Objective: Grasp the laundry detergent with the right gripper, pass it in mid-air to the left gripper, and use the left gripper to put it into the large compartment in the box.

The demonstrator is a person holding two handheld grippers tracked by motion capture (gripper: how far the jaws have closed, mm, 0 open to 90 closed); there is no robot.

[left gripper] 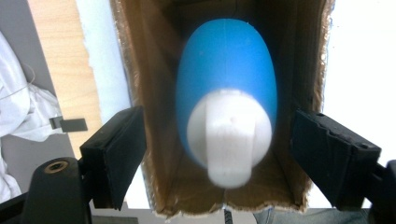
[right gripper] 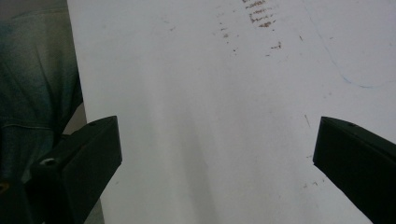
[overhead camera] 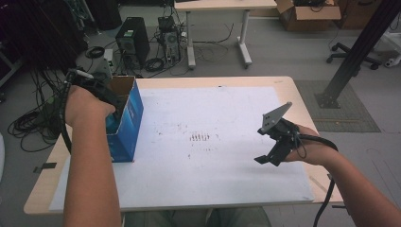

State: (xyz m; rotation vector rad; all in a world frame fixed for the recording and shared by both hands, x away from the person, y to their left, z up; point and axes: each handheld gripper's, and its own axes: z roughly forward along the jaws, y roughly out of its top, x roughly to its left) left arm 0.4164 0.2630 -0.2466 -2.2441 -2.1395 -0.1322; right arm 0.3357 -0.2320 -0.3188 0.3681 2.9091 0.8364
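1 blue bottle (left gripper: 227, 84) stands upright in the box (overhead camera: 127, 120), white cap (left gripper: 229, 135) up.
Left gripper (left gripper: 219, 154) points down, jaws clear of it; right gripper (overhead camera: 267, 158) hovers wide, empty.

Blue bottle (left gripper: 226, 70), white cap (left gripper: 229, 135), in brown-lined blue box (overhead camera: 127, 118).

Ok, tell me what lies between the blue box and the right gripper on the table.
Bare white sheet with a cluster of small dark marks, as the high view shows; nothing else lies between the blue box and the right gripper.
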